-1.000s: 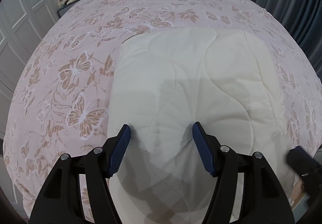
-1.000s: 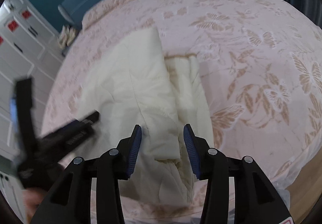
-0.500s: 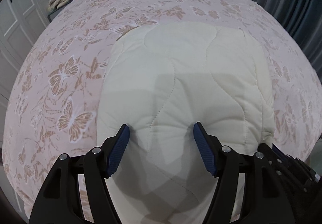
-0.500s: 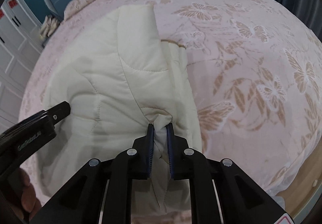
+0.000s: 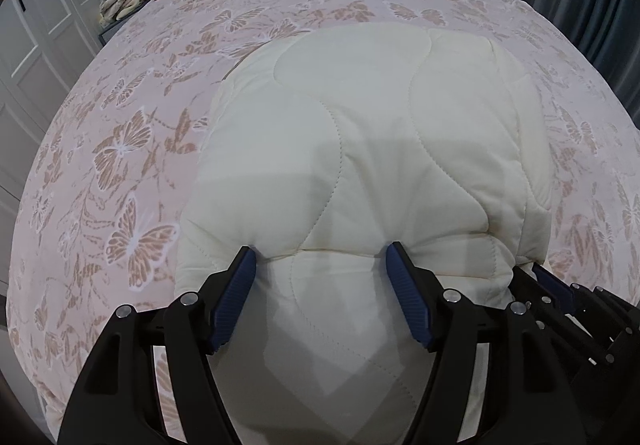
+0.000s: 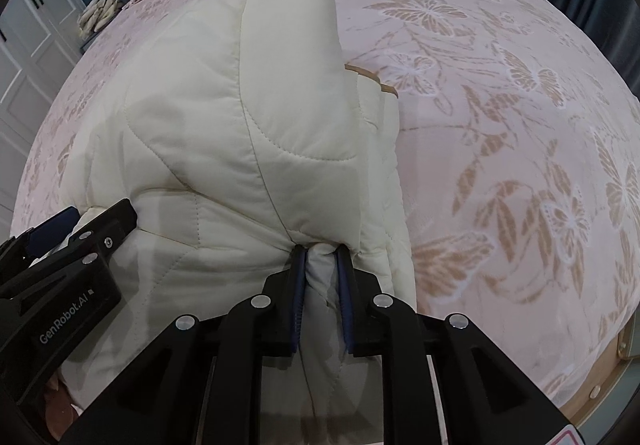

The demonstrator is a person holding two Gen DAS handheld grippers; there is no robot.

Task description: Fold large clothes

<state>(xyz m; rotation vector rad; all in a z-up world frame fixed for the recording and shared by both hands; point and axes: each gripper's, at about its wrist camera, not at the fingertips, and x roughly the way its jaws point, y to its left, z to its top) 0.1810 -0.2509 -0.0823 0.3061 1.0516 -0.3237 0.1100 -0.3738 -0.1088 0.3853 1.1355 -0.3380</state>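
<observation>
While right claw (image 6: 322, 259) pinches jacket (image 6: 224, 133), left claw (image 5: 320, 257) gapes wide.

A cream quilted jacket (image 5: 372, 149) lies on the bed (image 5: 132, 149), near its foot edge, stitched in wavy lines. It is folded into a thick, puffy stack; tan trim (image 6: 370, 79) shows at the layers on its right side.

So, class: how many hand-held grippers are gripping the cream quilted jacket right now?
1. The right hand-held gripper is shut on the cream quilted jacket at its near edge. The left hand-held gripper is open, its fingers straddling the jacket's near edge without pinching.
</observation>
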